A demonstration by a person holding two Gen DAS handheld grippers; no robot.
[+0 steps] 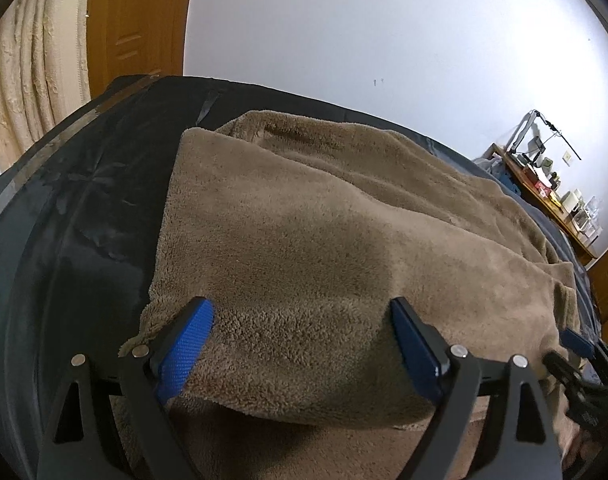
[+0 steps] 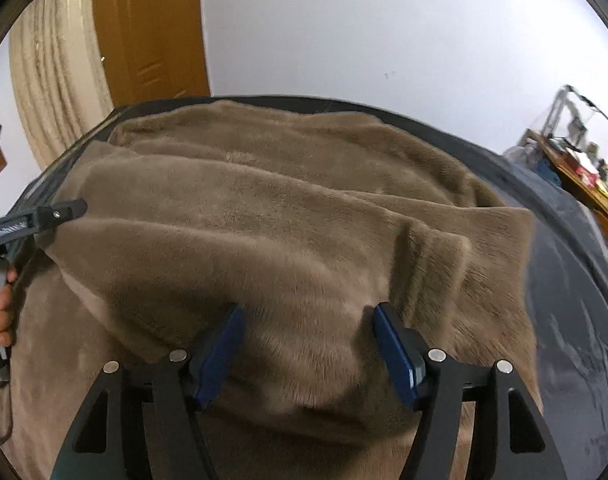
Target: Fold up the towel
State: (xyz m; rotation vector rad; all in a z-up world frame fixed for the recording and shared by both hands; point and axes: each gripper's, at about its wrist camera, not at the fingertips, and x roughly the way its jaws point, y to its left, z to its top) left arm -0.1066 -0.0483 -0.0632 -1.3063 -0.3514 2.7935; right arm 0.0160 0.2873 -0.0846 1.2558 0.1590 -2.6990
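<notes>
Both claws, left gripper [image 1: 301, 344] & right gripper [image 2: 308, 350], are hovering wide, holding nothing, over the fluffy brown towel [image 1: 324, 240]'s folded near edge, prob. letting the fold settle.

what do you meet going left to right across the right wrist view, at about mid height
hand holding the left gripper at the left edge → brown towel → dark table surface → cluttered wooden shelf by the far wall

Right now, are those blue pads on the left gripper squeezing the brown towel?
Apart. The left wrist view shows the left gripper wide open, its blue pads spread, the towel fold lying unpinched between them.
</notes>
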